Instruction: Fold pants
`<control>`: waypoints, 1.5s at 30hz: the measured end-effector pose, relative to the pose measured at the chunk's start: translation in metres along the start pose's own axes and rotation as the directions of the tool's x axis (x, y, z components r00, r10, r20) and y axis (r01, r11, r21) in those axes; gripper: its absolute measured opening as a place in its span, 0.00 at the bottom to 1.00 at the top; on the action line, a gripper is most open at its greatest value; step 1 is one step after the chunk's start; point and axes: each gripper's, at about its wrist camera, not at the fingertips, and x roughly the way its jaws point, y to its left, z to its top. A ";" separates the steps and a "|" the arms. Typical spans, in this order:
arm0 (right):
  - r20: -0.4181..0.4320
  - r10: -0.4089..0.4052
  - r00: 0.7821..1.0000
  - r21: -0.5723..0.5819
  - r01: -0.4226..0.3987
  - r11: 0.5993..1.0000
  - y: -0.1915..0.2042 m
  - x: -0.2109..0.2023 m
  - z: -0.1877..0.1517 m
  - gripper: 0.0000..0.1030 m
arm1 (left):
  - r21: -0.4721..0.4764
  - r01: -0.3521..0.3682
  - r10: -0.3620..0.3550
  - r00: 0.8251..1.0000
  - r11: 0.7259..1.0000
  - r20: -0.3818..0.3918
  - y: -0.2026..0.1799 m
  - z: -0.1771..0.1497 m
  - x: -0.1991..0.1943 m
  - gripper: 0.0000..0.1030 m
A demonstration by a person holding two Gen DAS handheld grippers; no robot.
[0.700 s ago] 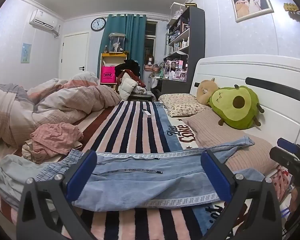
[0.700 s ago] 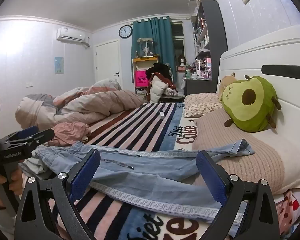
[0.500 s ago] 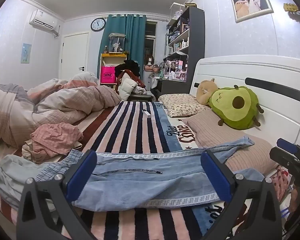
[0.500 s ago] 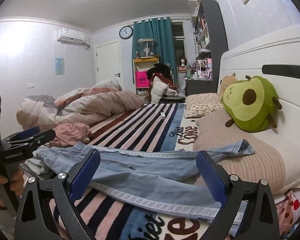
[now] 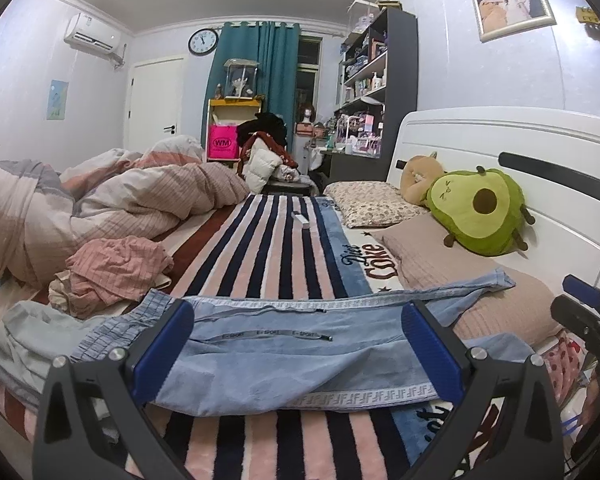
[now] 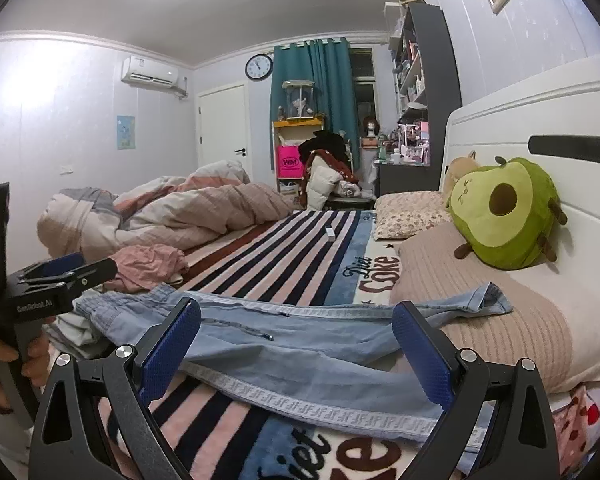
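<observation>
Nothing has visibly shifted since the earlier frames: both tongs hold the same poses and the pants lie as they did. Light blue pants (image 5: 268, 356) are spread flat across the near end of the bed, on a striped blanket (image 5: 276, 248), waistband toward the left, legs running right, one cuff resting up on a beige pillow (image 5: 460, 276). A white patterned band runs along the near edge. Left tongs (image 5: 296, 348) hover just short of the pants with blue pads spread wide, gripping nothing. Right tongs (image 6: 296, 344) are likewise wide apart and empty, near the leg end. Beyond the waistband sits a crumpled pink garment (image 5: 116, 268), a rumpled duvet (image 5: 100, 196) behind it, and a green avocado plush (image 5: 480, 208) against the headboard
</observation>
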 end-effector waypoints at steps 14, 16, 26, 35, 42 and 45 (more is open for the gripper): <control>-0.174 -0.021 0.985 0.086 0.037 0.996 -0.035 0.052 -0.053 0.99 | -0.139 -0.130 0.087 0.956 0.982 -0.280 0.072 -0.062 0.055 0.99; -0.197 -0.024 0.980 0.100 0.044 0.994 -0.042 0.060 -0.063 0.99 | -0.169 -0.148 0.089 0.944 0.974 -0.317 0.082 -0.073 0.063 0.99; -0.291 -0.033 0.956 0.131 0.074 0.989 -0.068 0.086 -0.098 0.99 | -0.249 -0.168 0.054 0.912 0.954 -0.407 0.098 -0.099 0.106 0.99; -0.360 -0.046 0.932 0.192 0.122 0.974 -0.087 0.093 -0.125 0.99 | -0.350 -0.170 0.002 0.902 0.921 -0.432 0.120 -0.103 0.155 0.58; -0.379 0.010 0.926 0.311 0.117 0.943 -0.105 0.094 -0.144 0.98 | -0.365 -0.077 -0.062 0.933 0.928 -0.355 0.126 -0.089 0.141 0.10; -0.384 0.020 0.923 0.347 0.124 0.930 -0.112 0.091 -0.148 0.98 | -0.371 -0.056 -0.067 0.948 0.927 -0.310 0.130 -0.082 0.122 0.07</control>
